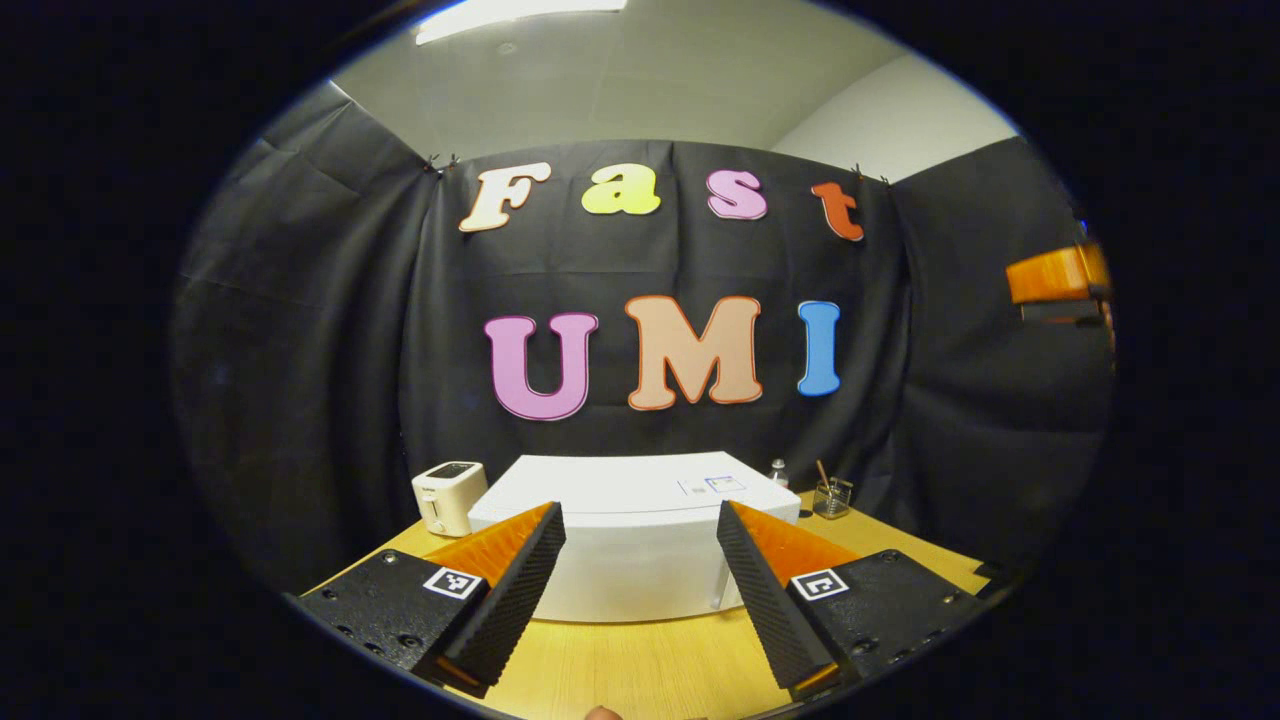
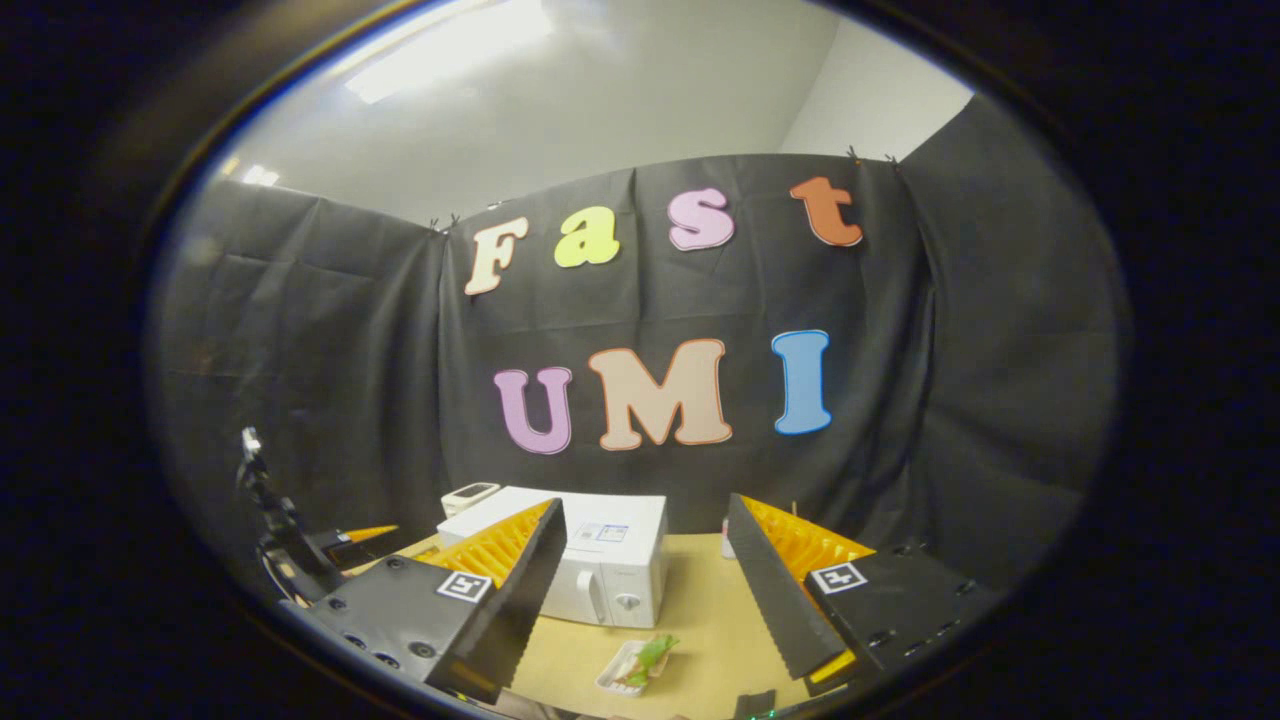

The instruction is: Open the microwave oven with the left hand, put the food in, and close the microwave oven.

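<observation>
Currently the left tool [image 1: 640,590] stands wide open and holds nothing; its two fingers frame the white box-shaped microwave oven [image 1: 640,545], which sits at lower centre of the left gripper view on the pale wooden worktop [image 1: 640,670]. The oven lies straight ahead of this tool, near but apart from it, with its long axis running left to right across the frame and its front face turned toward the tool. The door appears closed — step one is judged not yet done.

The right tool [image 2: 645,600] is likewise spread wide and empty. In the right gripper view the oven [image 2: 590,560] sits left of centre, its vertical door handle [image 2: 597,596] beside the control knob near the front's right edge. The food — a small flat tray with green contents [image 2: 637,665] — rests on the worktop at lower centre, just ahead of the right tool and in front of the oven; its long axis seems to run diagonally toward the oven.

A cream toaster [image 1: 448,497] stands at the oven's left.
</observation>
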A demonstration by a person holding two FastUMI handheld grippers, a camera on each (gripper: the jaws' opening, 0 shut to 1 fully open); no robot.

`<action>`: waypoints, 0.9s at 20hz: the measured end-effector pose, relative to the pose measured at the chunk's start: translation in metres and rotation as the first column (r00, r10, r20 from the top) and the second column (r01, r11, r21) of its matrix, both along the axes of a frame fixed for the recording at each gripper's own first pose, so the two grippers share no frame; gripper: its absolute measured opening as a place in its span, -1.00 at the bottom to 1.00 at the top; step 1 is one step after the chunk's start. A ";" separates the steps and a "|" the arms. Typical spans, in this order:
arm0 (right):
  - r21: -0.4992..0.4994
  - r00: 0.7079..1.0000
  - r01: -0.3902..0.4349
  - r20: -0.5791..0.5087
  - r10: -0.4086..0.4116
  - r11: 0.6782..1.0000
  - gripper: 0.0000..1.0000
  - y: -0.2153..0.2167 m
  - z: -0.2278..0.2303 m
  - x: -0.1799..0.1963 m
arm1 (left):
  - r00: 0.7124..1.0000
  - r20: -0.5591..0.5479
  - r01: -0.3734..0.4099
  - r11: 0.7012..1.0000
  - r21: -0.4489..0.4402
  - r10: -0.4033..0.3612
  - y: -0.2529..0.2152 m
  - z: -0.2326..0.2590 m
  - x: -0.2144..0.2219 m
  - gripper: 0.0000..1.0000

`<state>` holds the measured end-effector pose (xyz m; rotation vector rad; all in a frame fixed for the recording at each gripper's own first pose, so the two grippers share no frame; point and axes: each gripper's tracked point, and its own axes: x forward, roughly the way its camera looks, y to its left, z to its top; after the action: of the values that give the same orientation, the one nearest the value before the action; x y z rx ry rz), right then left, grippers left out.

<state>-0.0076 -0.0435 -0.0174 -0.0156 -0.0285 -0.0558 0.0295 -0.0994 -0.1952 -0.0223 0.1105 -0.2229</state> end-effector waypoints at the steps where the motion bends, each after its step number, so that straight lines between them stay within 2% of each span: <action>1: 0.007 1.000 -0.003 0.011 0.003 1.000 0.82 -0.003 0.001 0.000 | 1.000 -0.010 0.018 1.000 -0.002 -0.018 -0.009 -0.012 0.004 0.93; 6: 0.030 0.999 0.014 0.047 -0.016 0.999 0.82 -0.022 0.000 0.004 | 0.996 -0.044 0.074 0.997 -0.010 -0.075 -0.042 -0.076 0.023 0.94; 7: 0.023 0.998 0.027 0.049 -0.028 0.999 0.80 -0.027 -0.002 0.006 | 0.995 -0.051 0.081 0.997 -0.003 -0.081 -0.047 -0.087 0.027 0.87; 11: -0.003 0.997 0.058 0.041 -0.058 0.998 0.82 -0.039 -0.014 0.017 | 0.996 -0.040 0.081 0.995 0.052 -0.079 -0.065 -0.123 0.043 0.88; 18: 0.012 0.995 0.078 0.063 -0.079 0.997 0.82 -0.063 -0.021 0.035 | 0.982 -0.135 0.142 0.989 0.043 -0.135 -0.108 -0.195 0.074 0.65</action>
<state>0.0272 -0.1060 -0.0385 -0.0059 -0.0911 -0.1348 0.1036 -0.2074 -0.3905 0.0236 0.2496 -0.3579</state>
